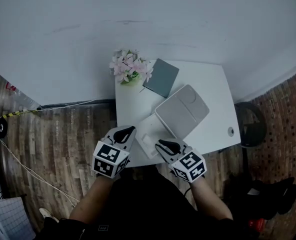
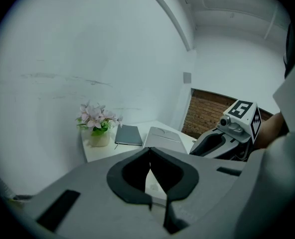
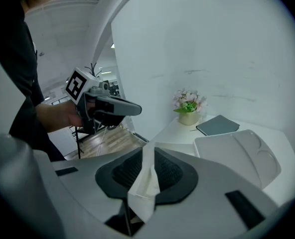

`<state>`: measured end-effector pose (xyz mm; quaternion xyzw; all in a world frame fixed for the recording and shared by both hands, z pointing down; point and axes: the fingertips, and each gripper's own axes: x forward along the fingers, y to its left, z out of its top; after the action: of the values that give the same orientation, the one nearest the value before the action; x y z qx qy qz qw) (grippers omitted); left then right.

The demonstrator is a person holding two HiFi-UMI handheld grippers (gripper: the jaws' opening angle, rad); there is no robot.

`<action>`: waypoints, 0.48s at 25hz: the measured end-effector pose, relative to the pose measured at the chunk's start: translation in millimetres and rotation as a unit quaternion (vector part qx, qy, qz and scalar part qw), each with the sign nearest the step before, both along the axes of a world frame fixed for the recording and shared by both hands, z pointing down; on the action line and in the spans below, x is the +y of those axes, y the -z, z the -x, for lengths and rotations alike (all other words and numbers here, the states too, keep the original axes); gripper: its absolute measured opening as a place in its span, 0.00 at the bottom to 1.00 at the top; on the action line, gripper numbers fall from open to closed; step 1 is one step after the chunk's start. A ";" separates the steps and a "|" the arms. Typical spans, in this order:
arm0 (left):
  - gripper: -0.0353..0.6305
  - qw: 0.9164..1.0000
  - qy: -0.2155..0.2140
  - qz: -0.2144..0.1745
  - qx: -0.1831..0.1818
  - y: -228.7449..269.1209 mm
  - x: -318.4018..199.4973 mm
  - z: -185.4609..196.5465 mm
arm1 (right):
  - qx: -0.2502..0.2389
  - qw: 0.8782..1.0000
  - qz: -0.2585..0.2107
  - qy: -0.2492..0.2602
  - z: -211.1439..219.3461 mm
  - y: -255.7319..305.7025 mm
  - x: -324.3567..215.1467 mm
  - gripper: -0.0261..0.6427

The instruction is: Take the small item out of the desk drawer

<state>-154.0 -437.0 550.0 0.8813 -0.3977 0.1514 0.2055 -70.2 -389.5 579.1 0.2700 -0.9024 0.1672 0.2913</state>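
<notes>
My right gripper [image 3: 146, 151] is shut on a small white folded item [image 3: 145, 188] that stands up between its dark pads. In the head view the right gripper [image 1: 160, 143] hovers at the front edge of the white desk [image 1: 213, 94], over the pulled-out white drawer [image 1: 144, 129]. The left gripper [image 1: 130, 130] sits just left of the drawer; its jaws [image 2: 149, 156] are shut with nothing between them. Each gripper shows in the other's view: the left gripper [image 3: 137, 108] and the right gripper [image 2: 207, 146] both hang above the desk's front.
A pot of pink flowers [image 1: 130, 68] stands at the desk's back left, with a grey notebook [image 1: 161, 77] beside it. A light grey flat case [image 1: 183, 110] lies mid-desk behind the drawer. A black stool [image 1: 253, 124] stands right of the desk, and cables trail over the wooden floor [image 1: 63, 134].
</notes>
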 end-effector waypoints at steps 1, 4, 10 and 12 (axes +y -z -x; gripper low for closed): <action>0.07 1.000 0.002 0.002 -0.001 -1.0 -1.7 -0.8 | 0.007 1.000 0.004 0.007 -0.3 -4.8 -2.0 0.17; 0.07 1.000 0.006 0.009 -0.005 -5.4 -6.7 -1.1 | 0.029 0.999 0.014 0.028 0.9 -20.3 -8.6 0.20; 0.07 1.000 0.020 0.014 -0.002 -11.2 -14.0 5.4 | 0.083 0.992 0.048 0.077 3.1 -53.8 -12.5 0.26; 0.07 1.000 0.025 0.015 0.002 -12.3 -14.0 9.3 | 0.104 0.988 0.055 0.095 5.7 -63.7 -10.6 0.28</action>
<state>-163.3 -451.0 562.3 0.8682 -0.4167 0.1501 0.2237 -75.9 -400.1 642.7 0.1821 -0.8782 0.1593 0.4126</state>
